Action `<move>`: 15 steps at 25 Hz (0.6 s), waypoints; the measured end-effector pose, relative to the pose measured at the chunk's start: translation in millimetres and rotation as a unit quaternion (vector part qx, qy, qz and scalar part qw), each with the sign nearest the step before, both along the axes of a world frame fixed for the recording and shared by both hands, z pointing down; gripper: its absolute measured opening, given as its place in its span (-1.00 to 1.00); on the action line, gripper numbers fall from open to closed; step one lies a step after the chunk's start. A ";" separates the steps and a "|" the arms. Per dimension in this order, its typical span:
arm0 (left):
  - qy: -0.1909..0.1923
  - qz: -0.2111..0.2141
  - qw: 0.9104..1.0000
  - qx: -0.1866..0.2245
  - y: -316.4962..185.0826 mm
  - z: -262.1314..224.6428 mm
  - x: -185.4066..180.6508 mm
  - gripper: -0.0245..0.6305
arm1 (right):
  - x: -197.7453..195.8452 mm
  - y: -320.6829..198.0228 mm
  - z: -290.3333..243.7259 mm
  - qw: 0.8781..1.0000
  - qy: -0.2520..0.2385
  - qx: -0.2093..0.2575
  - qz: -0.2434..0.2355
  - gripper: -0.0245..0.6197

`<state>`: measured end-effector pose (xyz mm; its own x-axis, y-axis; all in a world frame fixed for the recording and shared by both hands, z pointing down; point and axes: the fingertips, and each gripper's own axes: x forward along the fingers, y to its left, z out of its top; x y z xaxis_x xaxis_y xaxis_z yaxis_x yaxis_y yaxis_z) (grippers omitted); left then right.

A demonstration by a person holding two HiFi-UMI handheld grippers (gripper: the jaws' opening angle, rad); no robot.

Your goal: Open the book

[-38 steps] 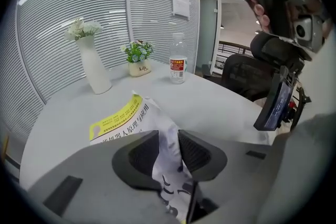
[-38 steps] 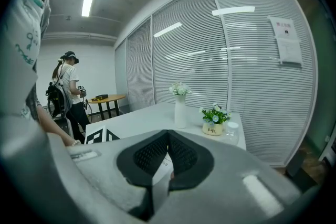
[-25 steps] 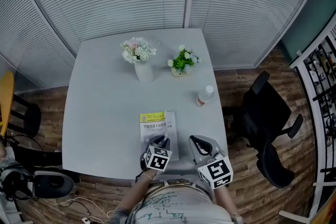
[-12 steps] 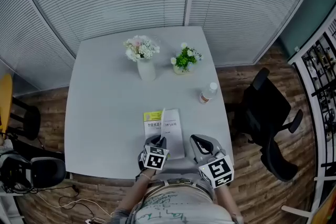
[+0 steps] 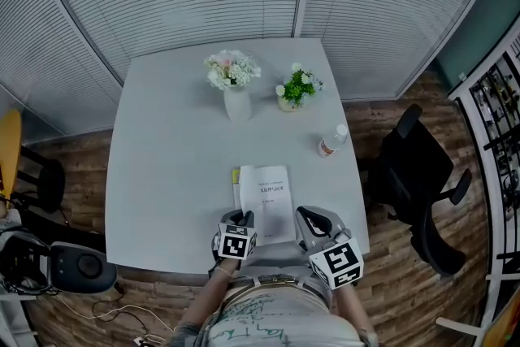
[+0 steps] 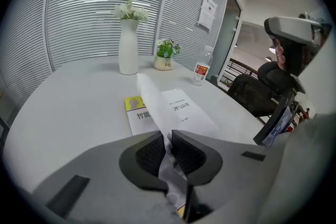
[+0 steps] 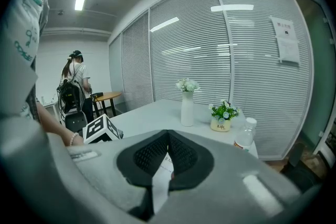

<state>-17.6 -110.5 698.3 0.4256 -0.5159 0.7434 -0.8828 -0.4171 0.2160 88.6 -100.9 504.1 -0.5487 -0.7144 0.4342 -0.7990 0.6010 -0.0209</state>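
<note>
Paperback book (image 5: 264, 203) with thin white matte pages lies flat near the near edge of the smooth pale grey bench (image 5: 162, 158), its long axis running near to far. A strip of its glossy yellow cover (image 6: 137, 113) shows at the left. The left gripper (image 5: 240, 217) is at the near left corner. Its jaws have just been closing and pinch a limp white leaf (image 6: 152, 97), which rises ahead of them. The right gripper (image 5: 307, 217) sits just beside the near right corner, its jaws apparently clamped on white paper there. Any turn would likely swing about that long axis.
</note>
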 end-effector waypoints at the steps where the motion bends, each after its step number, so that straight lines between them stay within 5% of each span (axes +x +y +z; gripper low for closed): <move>1: 0.004 0.000 1.000 0.000 0.3 -1.0 -2.3 -0.82 | -2.6 0.0 0.1 1.000 0.000 0.000 0.000 -0.92; 15: 0.019 -0.010 1.000 -0.002 6.7 -10.0 -44.5 -0.81 | -29.2 -4.2 0.5 1.000 0.008 -0.001 -0.011 -0.92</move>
